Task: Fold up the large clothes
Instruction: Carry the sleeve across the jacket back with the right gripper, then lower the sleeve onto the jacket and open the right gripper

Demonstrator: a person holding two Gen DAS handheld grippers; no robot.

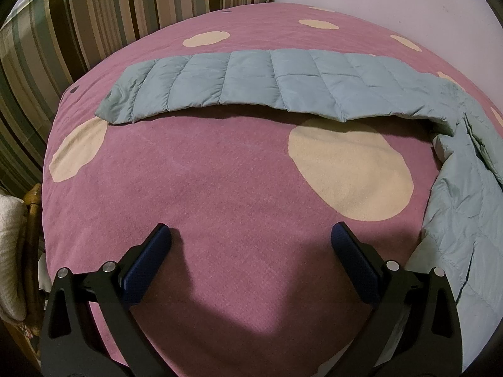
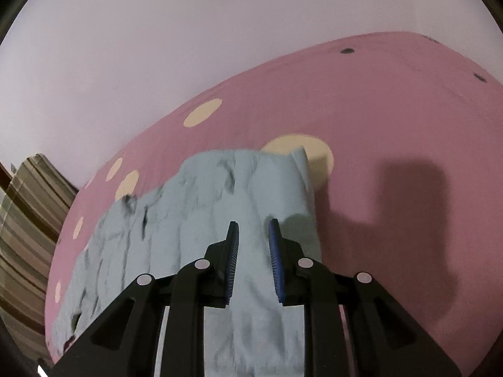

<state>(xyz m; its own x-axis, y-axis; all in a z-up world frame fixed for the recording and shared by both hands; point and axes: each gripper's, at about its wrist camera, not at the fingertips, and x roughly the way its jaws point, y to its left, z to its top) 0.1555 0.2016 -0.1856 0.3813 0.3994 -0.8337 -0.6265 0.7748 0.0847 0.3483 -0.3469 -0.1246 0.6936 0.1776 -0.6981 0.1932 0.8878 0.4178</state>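
Left gripper jaws wide, empty, over pink bedspread. Quilted blue jacket sleeve beyond it, long axis left-right, cuff pointing left, body off right. Right gripper over jacket, jaws narrow; grip on fabric unclear.

left claw: jaws wide, empty, over pink blanket | blue quilted jacket: sleeve stretched flat beyond

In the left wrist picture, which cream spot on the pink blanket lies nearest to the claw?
The large cream oval just ahead of the left claw, toward its right finger. It is the biggest spot; the blue quilted sleeve lies just beyond it. The others sit farther off.
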